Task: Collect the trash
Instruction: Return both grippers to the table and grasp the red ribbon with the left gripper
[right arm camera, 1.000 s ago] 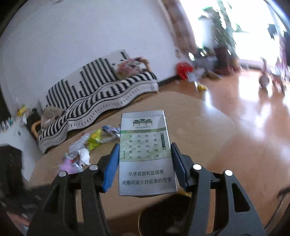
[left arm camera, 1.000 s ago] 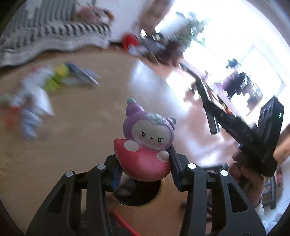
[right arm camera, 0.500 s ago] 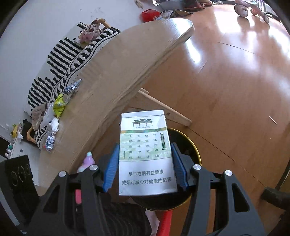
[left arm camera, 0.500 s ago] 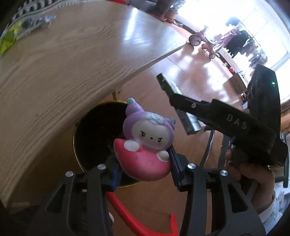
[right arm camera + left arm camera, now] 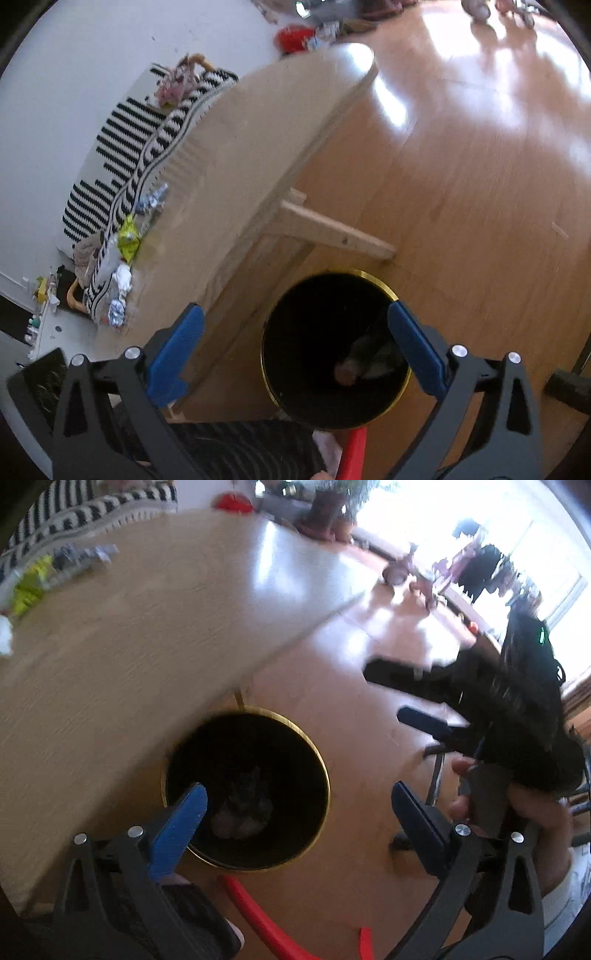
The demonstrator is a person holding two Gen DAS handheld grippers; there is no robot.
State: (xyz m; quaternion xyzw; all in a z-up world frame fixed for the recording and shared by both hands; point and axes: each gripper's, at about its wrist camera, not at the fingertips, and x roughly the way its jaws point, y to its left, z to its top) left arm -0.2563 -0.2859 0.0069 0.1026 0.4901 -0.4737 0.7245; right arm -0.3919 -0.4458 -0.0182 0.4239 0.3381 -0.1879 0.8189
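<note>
Trash (image 5: 242, 810) inside black bin (image 5: 317, 753); wrappers (image 5: 125, 236) on table (image 5: 236, 155).

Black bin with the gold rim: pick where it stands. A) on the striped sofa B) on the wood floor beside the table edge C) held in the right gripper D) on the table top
B: the black bin stands on the wood floor next to the table, below the open right gripper.

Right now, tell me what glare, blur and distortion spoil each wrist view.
Left wrist view: window glare blows out the upper right, the right gripper is motion-smeared, the table edge bows. Right wrist view: sun glare streaks the floor, the wrappers are blurred, the bin interior is lost in shadow.
</note>
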